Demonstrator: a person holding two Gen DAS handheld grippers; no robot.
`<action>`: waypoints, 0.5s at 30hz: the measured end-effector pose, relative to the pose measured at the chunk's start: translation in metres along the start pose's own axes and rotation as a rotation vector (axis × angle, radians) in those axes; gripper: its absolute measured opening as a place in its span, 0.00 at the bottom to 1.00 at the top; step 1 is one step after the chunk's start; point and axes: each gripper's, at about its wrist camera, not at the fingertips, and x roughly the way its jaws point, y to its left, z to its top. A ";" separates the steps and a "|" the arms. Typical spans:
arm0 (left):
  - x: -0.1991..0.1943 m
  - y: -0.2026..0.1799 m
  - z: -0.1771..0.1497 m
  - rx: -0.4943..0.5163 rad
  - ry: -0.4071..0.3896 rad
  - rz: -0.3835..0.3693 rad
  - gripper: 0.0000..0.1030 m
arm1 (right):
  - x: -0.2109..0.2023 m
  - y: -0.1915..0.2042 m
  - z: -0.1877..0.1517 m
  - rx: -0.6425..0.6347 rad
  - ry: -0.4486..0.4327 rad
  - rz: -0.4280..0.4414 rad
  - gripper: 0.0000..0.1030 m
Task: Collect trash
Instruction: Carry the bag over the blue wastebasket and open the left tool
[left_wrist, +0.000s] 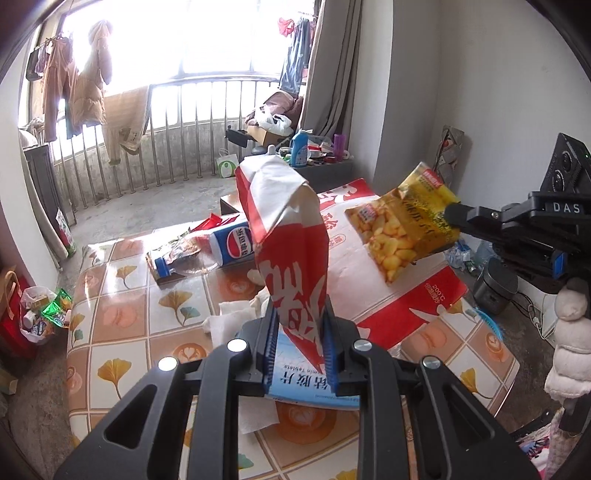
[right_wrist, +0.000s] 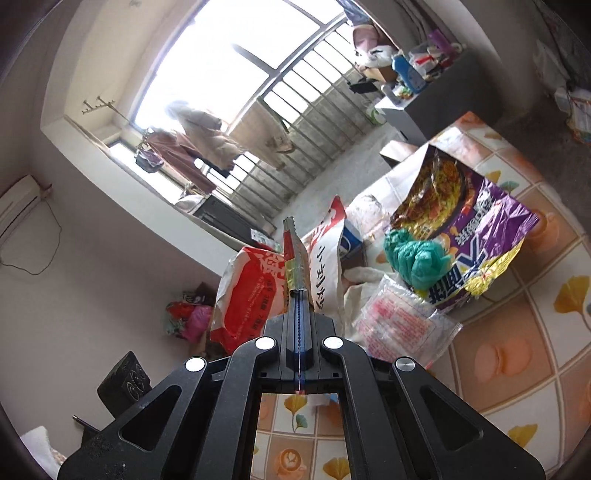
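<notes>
A red-and-white paper bag (left_wrist: 288, 236) is pinched upright between the left gripper (left_wrist: 300, 343) fingers above the worktop (left_wrist: 122, 314); a yellow snack wrapper (left_wrist: 402, 225), clamped by the right gripper (right_wrist: 297, 306), is best guided squarely over its open mouth

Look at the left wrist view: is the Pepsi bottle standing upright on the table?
No, the Pepsi bottle lies on its side on the table, behind the red-and-white bag held by the left gripper.

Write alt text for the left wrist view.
The left gripper holds a red-and-white paper bag upright above a tiled-pattern table. At right, the right gripper pinches a yellow snack packet; a Pepsi bottle and tissues lie behind.
</notes>
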 end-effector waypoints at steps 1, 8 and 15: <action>-0.002 -0.009 0.008 0.018 -0.011 -0.015 0.20 | -0.014 -0.002 0.004 -0.003 -0.042 -0.008 0.00; 0.024 -0.109 0.056 0.172 -0.007 -0.259 0.20 | -0.139 -0.047 0.019 0.067 -0.362 -0.184 0.00; 0.103 -0.262 0.073 0.353 0.174 -0.485 0.20 | -0.222 -0.127 0.002 0.220 -0.538 -0.489 0.00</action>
